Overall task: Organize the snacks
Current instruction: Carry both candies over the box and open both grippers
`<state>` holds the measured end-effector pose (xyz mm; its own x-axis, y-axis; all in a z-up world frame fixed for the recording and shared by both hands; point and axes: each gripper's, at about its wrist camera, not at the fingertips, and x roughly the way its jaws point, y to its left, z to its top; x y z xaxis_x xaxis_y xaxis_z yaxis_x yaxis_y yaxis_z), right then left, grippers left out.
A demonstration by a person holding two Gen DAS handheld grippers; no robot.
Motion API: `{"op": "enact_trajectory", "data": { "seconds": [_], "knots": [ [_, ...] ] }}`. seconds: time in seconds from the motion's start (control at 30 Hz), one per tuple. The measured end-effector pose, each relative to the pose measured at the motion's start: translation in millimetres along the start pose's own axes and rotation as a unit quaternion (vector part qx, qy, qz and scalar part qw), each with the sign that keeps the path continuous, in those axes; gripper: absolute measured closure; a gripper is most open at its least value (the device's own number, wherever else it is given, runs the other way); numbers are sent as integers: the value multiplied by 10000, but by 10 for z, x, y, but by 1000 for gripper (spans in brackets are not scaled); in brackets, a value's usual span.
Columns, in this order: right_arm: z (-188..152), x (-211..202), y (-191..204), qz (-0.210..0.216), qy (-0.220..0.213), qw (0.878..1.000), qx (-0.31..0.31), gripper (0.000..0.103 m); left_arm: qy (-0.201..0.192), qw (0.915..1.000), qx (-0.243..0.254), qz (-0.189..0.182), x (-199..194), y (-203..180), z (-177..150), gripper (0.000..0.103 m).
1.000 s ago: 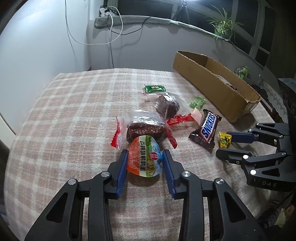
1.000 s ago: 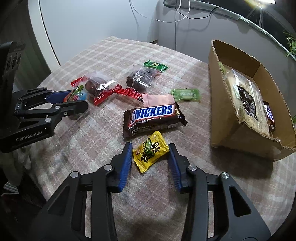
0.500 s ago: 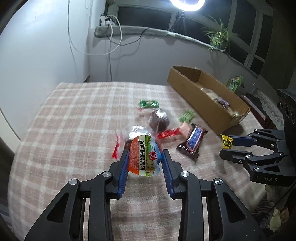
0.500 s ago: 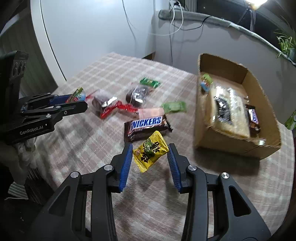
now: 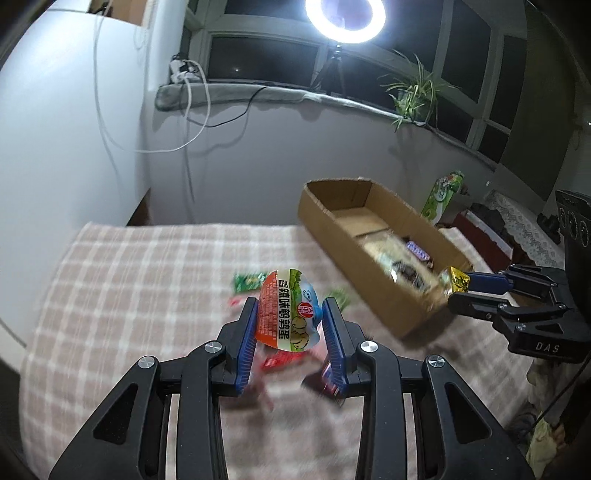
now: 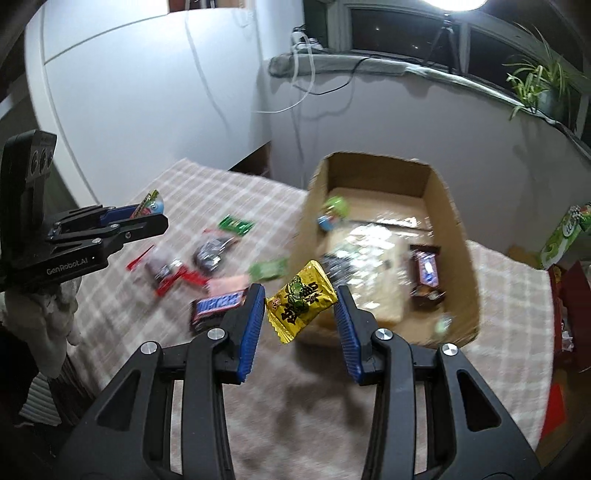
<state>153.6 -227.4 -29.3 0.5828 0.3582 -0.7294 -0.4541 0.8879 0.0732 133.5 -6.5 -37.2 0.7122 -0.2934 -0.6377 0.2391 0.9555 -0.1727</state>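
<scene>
Left wrist view: the left gripper (image 5: pixel 290 325) pinches a dome-shaped orange, green and white snack pouch printed with Chinese characters (image 5: pixel 288 312) between its blue ribbed pads, lifted clear above the pink-and-white plaid tablecloth (image 5: pixel 140 280). To its right, the right gripper (image 5: pixel 456 293) holds a small yellow foil sachet with a green cartoon print (image 5: pixel 458 282) just beside the near corner of the long open brown cardboard box (image 5: pixel 373 277), which lies at the table's far right. Blurred wrappers lie on the cloth beneath the left gripper, among them a flat green packet (image 5: pixel 249 281).

Right wrist view: the yellow sachet (image 6: pixel 301 301) is clamped at its two edges between the right gripper's (image 6: pixel 300 312) blue pads, held in the air in front of the box's near wall (image 6: pixel 310 229). Inside the box lie a large clear-wrapped pale pack (image 6: pixel 364 266) and a dark chocolate bar (image 6: pixel 426 273). Left of the box, loose on the cloth, are a brown Snickers bar (image 6: pixel 218 306), a pink wrapper (image 6: pixel 227 285), a light green sweet (image 6: pixel 267 268), two clear-wrapped dark snacks with red ends (image 6: pixel 184 264) and the flat green packet (image 6: pixel 234 224). At far left, the left gripper (image 6: pixel 147 218) carries its pouch (image 6: pixel 149 206). A ring light (image 5: pixel 345 16) glows above the dark window, with a potted spider plant (image 6: pixel 539 85) on the sill.
</scene>
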Motion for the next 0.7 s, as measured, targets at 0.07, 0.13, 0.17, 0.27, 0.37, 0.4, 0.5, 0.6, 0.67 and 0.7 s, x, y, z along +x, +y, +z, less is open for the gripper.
{"op": "enact_trajectory", "data": {
  "seconds": [0.07, 0.13, 0.17, 0.27, 0.37, 0.4, 0.5, 0.6, 0.67, 0.7],
  "knots": [
    [82, 6, -131, -42, -14, 10000, 90, 62, -9, 10000, 12, -65, 67, -49, 94, 70],
    [180, 37, -289, -40, -13, 9998, 210, 62, -12, 9999, 44, -146, 159, -115, 205, 70],
    [233, 63, -372, -38, -6, 9996, 275, 62, -4, 9998, 57, -181, 206, -143, 251, 70],
    [351, 141, -561, -83, 22, 9991, 405, 62, 25, 9996, 86, -278, 335, -220, 366, 70],
    [526, 311, -779, -198, 79, 9986, 475, 62, 41, 9993, 153, -332, 475, -317, 484, 70],
    [526, 311, -779, -198, 79, 9986, 475, 62, 62, 9992, 166, -363, 534, -353, 528, 70],
    [679, 514, -970, -255, 158, 9981, 542, 62, 114, 9988, 226, -414, 692, -452, 628, 70],
    [747, 617, -1048, -291, 194, 9977, 582, 62, 205, 9983, 240, -484, 854, -538, 702, 70],
    [796, 692, -1105, -286, 218, 9975, 605, 62, 260, 9981, 273, -489, 958, -590, 745, 70],
    [832, 749, -1138, -285, 241, 9974, 621, 62, 284, 9980, 274, -496, 1009, -608, 764, 70]
  ]
}}
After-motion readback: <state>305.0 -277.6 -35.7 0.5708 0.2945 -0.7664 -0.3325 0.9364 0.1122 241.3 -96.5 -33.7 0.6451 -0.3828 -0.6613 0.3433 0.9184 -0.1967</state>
